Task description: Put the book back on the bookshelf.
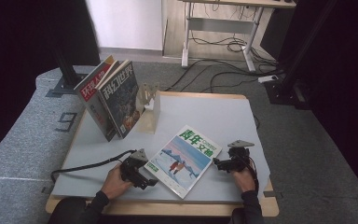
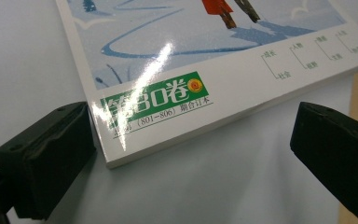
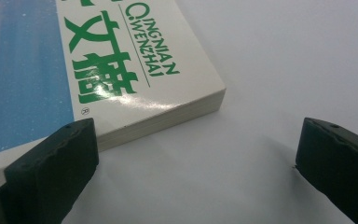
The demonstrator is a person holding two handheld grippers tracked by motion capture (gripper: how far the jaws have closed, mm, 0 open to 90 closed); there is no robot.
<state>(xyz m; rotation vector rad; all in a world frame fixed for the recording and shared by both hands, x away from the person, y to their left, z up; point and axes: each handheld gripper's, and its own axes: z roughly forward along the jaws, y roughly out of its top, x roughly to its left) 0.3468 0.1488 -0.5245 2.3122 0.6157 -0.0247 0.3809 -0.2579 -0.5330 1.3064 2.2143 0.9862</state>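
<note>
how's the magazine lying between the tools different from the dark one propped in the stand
The flat magazine lies face up on the table; the dark magazine stands tilted against the wooden stand. The flat one has a pale blue and white cover with green title characters; the standing one has a dark cover with white characters. The flat one lies alone; the standing one leans beside a red-topped magazine. Both are glossy and closed.

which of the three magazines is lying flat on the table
The white and blue magazine with green title between the left gripper and right gripper. The other two magazines stand upright against the stand.
</note>
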